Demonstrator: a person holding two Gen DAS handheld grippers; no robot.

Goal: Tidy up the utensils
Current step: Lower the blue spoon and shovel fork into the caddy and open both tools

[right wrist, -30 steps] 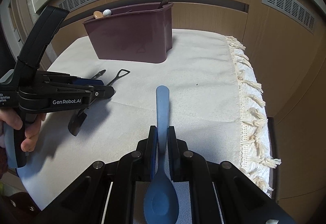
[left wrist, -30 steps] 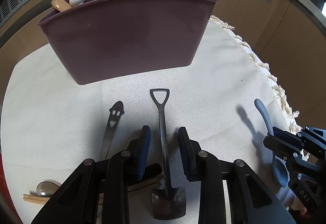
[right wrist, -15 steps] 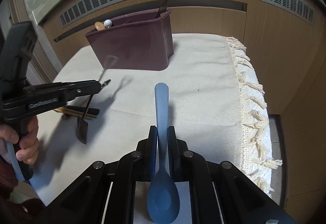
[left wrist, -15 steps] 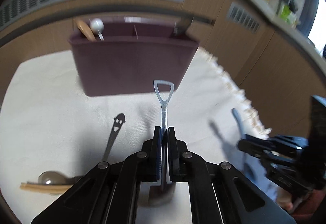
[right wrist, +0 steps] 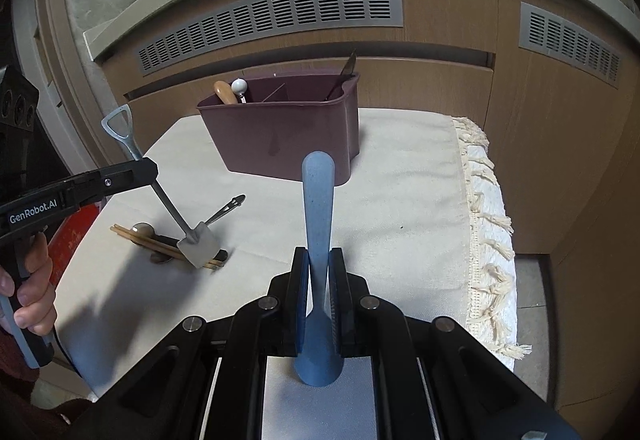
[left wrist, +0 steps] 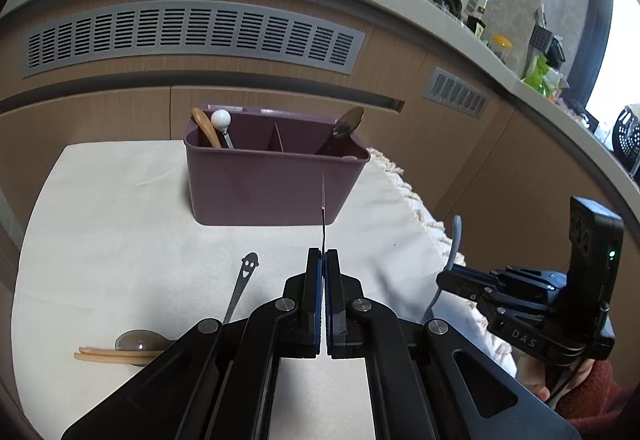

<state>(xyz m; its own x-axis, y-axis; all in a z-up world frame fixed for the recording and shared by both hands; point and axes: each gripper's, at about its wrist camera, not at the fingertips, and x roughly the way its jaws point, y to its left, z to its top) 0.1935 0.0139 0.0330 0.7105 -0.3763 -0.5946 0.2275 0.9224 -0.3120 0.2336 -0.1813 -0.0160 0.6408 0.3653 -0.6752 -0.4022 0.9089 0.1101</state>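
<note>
Left gripper (left wrist: 322,272): we see its pads pressed together on the shovel spoon (right wrist: 160,188), which hangs tilted above the cloth, blade down, loop handle up.
Right gripper (right wrist: 319,280): we see it clamped on the blue spoon (right wrist: 318,216), handle pointing forward at the bin, bowl back between the fingers.
Bin (left wrist: 272,188): we find the purple divided holder standing upright on the cloth (left wrist: 120,220), well ahead of both grippers.
In the bin: a wooden spoon (left wrist: 205,127) and a white-knobbed utensil (left wrist: 221,120) in the left section; a metal spoon (left wrist: 349,122) leaning at the right end.
On the cloth: a smiley-handled spoon (left wrist: 240,286) with chopsticks (left wrist: 116,355) lying across its bowl.
In the way: we see only open cloth between the held spoons and the bin.
</note>
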